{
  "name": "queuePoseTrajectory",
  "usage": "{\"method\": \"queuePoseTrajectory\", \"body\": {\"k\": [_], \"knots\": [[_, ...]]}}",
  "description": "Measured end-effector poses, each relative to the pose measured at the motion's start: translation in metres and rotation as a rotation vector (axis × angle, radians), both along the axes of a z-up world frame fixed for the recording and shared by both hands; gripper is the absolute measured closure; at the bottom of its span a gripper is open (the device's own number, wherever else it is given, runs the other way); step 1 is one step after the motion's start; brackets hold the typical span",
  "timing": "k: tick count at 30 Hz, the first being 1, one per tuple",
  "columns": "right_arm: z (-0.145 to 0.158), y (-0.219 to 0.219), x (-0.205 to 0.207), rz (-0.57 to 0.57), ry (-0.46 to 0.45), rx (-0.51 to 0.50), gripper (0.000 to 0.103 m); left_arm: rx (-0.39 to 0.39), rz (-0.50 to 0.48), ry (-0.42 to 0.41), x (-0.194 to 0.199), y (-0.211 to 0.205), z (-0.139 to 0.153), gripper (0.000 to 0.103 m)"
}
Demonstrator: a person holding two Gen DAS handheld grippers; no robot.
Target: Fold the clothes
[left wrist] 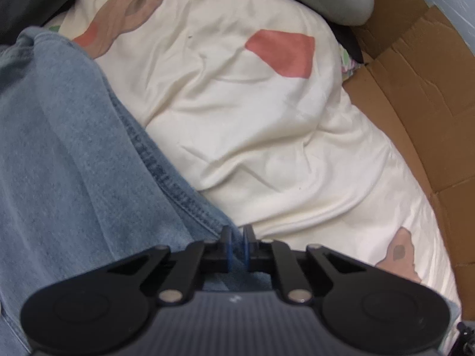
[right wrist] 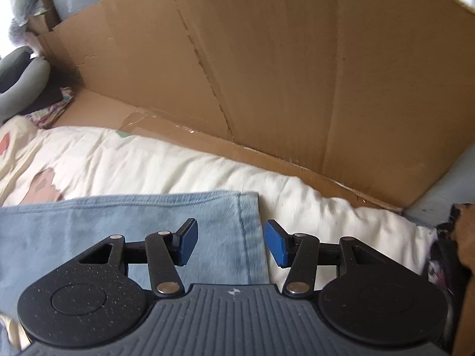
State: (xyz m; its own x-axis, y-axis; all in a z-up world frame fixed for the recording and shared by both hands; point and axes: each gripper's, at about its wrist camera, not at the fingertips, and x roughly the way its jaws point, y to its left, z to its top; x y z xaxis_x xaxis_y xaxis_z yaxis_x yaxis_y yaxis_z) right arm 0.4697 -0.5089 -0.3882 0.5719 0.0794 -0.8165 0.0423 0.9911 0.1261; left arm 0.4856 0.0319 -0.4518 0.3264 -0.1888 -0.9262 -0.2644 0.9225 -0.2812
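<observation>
Left wrist view: blue jeans lie at left on a cream quilt; the left gripper is pinched narrow on their stitched edge at near centre. Brown cardboard borders the quilt at right. Right wrist view: the right gripper, jaws wide with nothing between the pads, hovers over the jeans' hem corner.

The left gripper points steeply down, its jaws drawn almost together, pinching a thin fold of denim between the blue pads. The right gripper also tilts downward, jaws spread apart, nothing between them pressed; its blue pads hang clear above the cloth.
</observation>
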Motion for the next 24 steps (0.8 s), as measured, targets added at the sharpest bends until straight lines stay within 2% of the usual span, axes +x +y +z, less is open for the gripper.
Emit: {"method": "queuePoseTrajectory", "body": {"k": [10, 13, 15, 18, 24], "knots": [[-0.033, 0.005, 0.027, 0.009, 0.039, -0.015, 0.046, -0.029, 0.02, -0.039, -0.008, 0.001, 0.016, 0.099], [-0.036, 0.009, 0.028, 0.025, 0.034, -0.052, 0.064, -0.016, -0.001, -0.057, -0.01, -0.002, 0.02, 0.099], [-0.034, 0.006, 0.027, 0.018, 0.03, -0.053, 0.082, -0.017, -0.006, -0.067, -0.011, -0.003, 0.022, 0.099], [-0.029, 0.002, 0.023, 0.015, 0.009, -0.053, 0.099, -0.04, -0.002, -0.081, -0.011, -0.001, 0.025, 0.099], [-0.011, 0.001, 0.016, 0.012, -0.047, -0.071, 0.101, -0.09, -0.005, -0.129, -0.005, -0.003, 0.035, 0.099]]}}
